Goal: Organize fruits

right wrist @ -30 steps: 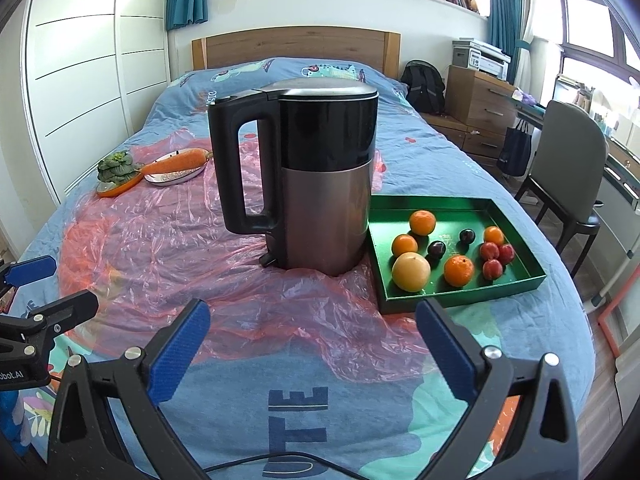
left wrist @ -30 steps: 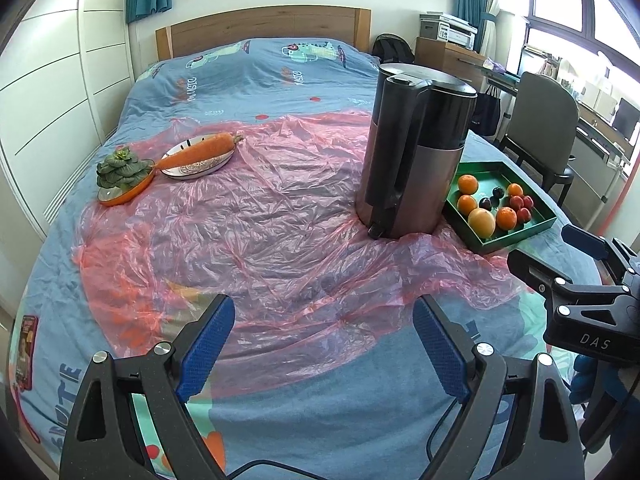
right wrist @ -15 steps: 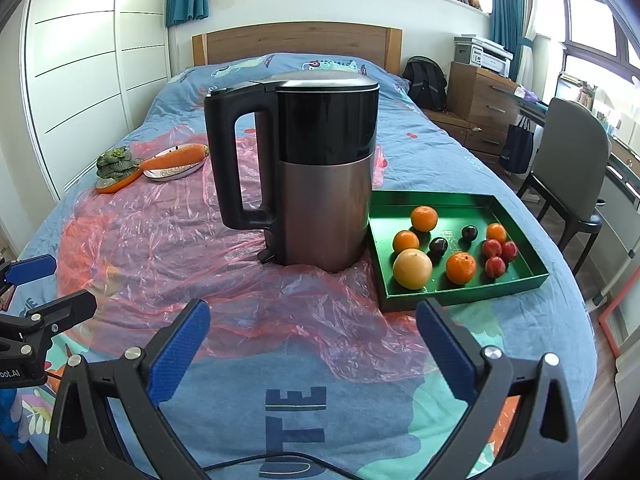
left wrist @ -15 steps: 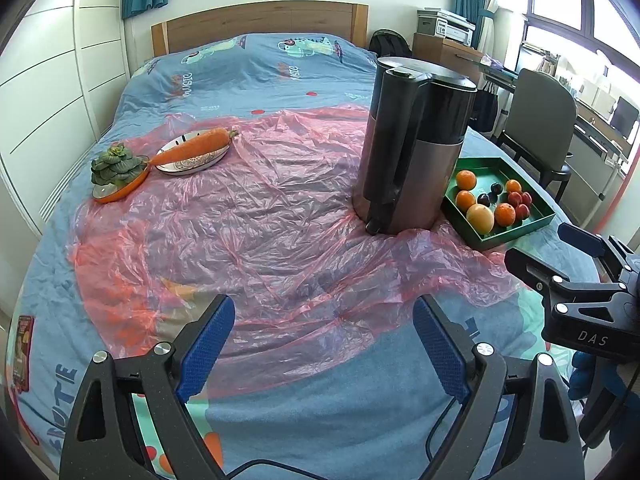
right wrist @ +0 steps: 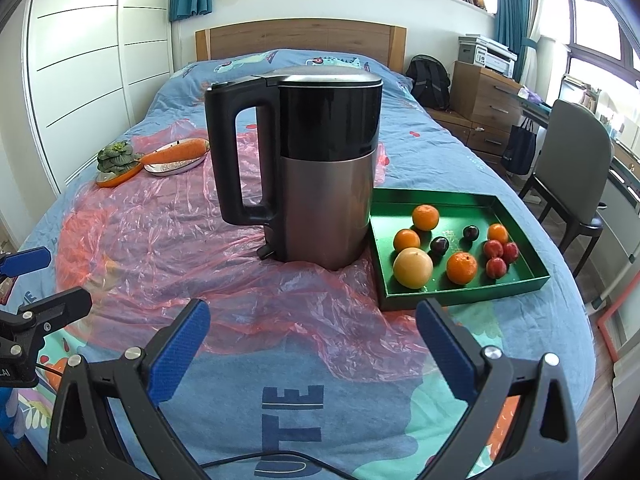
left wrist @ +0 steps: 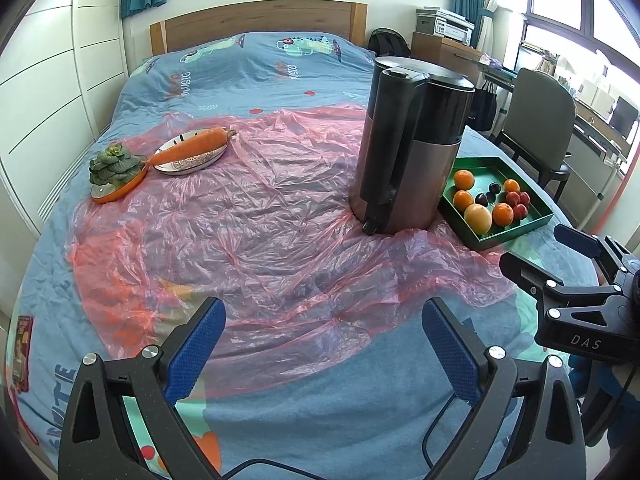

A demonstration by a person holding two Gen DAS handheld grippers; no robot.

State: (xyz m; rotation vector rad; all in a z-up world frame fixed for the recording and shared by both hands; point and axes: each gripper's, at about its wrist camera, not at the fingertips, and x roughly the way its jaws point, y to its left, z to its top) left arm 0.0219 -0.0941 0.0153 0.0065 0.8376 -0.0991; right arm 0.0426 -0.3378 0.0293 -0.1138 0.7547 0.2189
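A green tray (right wrist: 520,282) on the bed holds several oranges, dark plums, red plums and a large yellow fruit (right wrist: 413,268); it also shows in the left wrist view (left wrist: 516,232). My right gripper (right wrist: 314,340) is open and empty, low over the bedcover in front of the tray. My left gripper (left wrist: 324,338) is open and empty, to the left of it over the pink plastic sheet (left wrist: 248,232). The right gripper shows at the right edge of the left wrist view (left wrist: 560,264).
A tall black and steel kettle (right wrist: 316,176) stands left of the tray. A carrot on a plate (left wrist: 192,148) and a green vegetable in an orange dish (left wrist: 116,172) lie far left. A chair (right wrist: 576,168) stands beside the bed.
Both grippers have drawn back and risen slightly, so the kettle and tray look a little farther. Nothing was grasped or moved.
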